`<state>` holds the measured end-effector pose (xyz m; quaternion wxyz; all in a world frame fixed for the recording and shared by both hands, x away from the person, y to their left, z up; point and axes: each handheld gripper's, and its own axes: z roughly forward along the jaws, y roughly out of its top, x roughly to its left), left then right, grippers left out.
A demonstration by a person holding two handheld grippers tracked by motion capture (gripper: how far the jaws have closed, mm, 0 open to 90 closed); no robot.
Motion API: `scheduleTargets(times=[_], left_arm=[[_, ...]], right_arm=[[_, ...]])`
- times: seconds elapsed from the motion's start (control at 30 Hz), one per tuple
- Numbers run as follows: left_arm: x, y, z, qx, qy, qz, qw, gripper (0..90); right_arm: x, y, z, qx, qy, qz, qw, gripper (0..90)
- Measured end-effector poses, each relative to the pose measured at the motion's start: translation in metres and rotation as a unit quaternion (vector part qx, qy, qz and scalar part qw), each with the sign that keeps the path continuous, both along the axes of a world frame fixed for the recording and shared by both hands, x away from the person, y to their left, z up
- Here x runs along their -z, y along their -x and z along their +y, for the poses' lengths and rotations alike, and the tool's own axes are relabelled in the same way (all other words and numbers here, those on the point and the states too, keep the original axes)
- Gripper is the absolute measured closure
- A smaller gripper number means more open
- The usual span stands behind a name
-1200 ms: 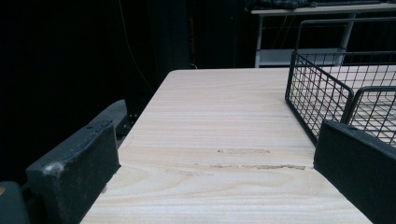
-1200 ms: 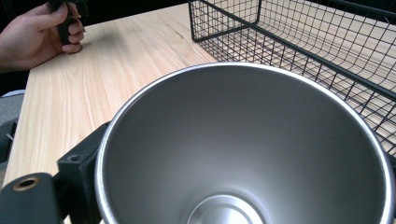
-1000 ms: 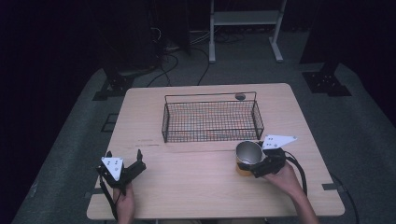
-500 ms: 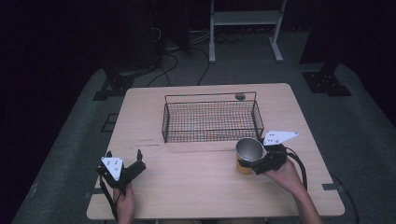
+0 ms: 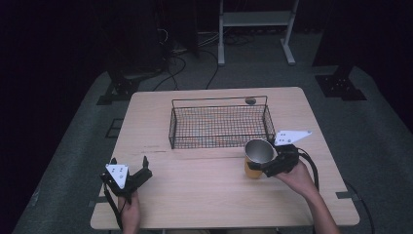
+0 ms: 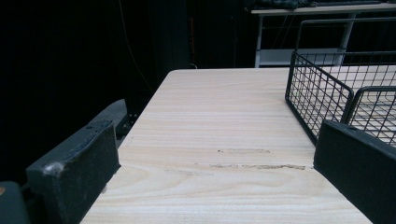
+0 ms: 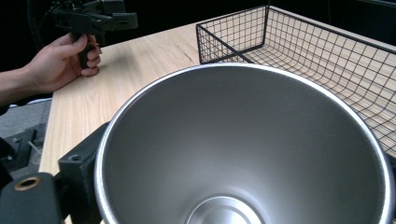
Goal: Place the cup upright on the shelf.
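Observation:
A metal cup (image 5: 257,155) with a yellow outside is held just in front of the front right corner of the black wire basket (image 5: 214,141). My right gripper (image 5: 259,165) is shut on it from the near side. In the right gripper view the cup's shiny empty inside (image 7: 243,149) faces the camera, with the basket (image 7: 303,51) beyond it. My left gripper (image 5: 129,163) rests at the table's front left, open and holding nothing. Its two black pads (image 6: 74,172) stand wide apart over bare wood, and the basket's left end (image 6: 327,93) is ahead to the right.
A small dark round object (image 5: 250,101) lies on the table behind the basket. The wooden table (image 5: 204,190) has bare room between the two grippers. A white-framed stand (image 5: 253,19) and cables sit on the dark floor beyond the table.
My right gripper has carried the cup slightly up and toward the basket. The left gripper has stayed where it was.

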<state>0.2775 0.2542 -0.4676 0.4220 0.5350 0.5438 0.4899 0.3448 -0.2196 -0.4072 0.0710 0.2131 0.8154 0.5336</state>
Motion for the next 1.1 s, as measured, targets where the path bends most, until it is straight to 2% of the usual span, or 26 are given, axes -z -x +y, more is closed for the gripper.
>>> scheduleTargets(times=[0.43,1.1], left_arm=[[0.0,0.0,0.0,0.0,0.0,0.0,1.0,0.0],[0.0,0.0,0.0,0.001,0.0,0.0,1.0,0.0]], right_arm=[[-0.018,-0.008,0.006,-0.012,-0.003,-0.003,0.9999,9.0],[-0.038,-0.023,0.012,-0.024,-0.006,0.006,0.9997,9.0]])
